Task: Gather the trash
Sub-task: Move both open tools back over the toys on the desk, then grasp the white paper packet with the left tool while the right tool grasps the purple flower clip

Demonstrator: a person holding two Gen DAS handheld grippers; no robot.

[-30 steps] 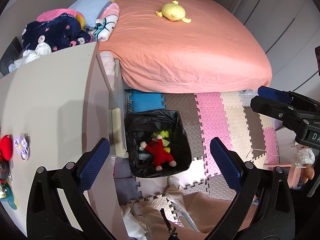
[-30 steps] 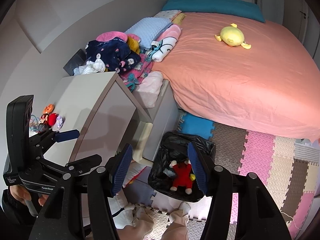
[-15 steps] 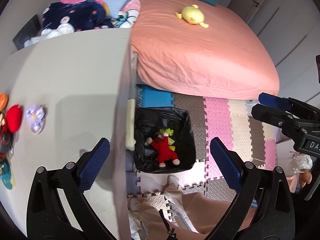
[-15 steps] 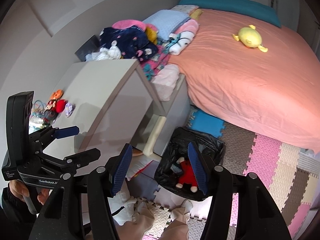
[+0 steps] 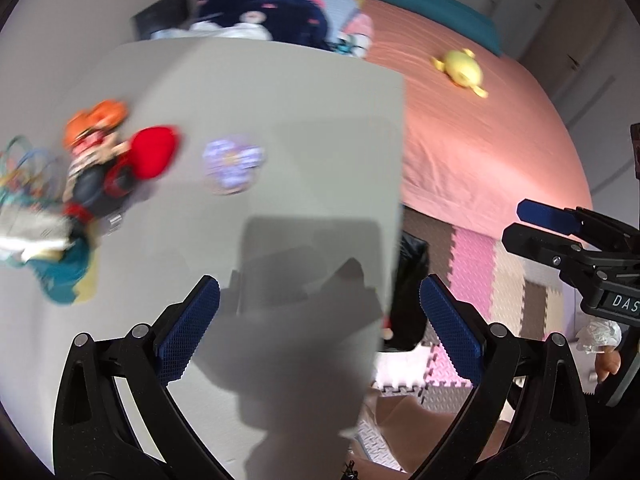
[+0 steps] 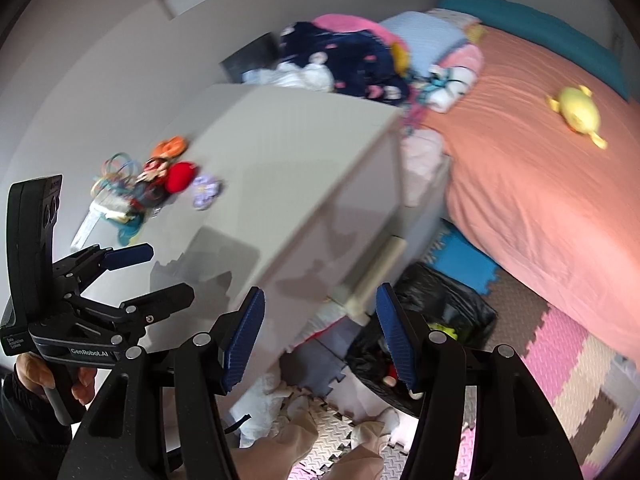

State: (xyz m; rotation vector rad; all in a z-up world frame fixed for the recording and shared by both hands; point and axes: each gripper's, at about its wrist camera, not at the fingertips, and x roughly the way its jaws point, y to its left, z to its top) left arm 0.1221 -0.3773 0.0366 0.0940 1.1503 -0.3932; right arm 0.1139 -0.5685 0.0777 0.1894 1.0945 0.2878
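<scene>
Both tools are empty with fingers spread apart: the left gripper (image 5: pixel 320 324) hangs over the grey cabinet top (image 5: pixel 304 120), the right gripper (image 6: pixel 320 336) beside it. Judged step: reaching for the next piece of trash, a clutter pile (image 5: pixel 92 176) at left of frame with a purple trinket (image 5: pixel 233 164) just beside it. The next move calls for lowering over one item and closing, then carrying it to the black bin (image 6: pixel 452 312) at lower right.

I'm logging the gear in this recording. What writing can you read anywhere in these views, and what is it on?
"GenRobot.AI": on the left gripper body, seen from the right wrist.
"DAS", cut off by the frame edge: on the right gripper body, seen from the left wrist.
Small white lines at the left gripper's lower edge: too small to read.
</scene>
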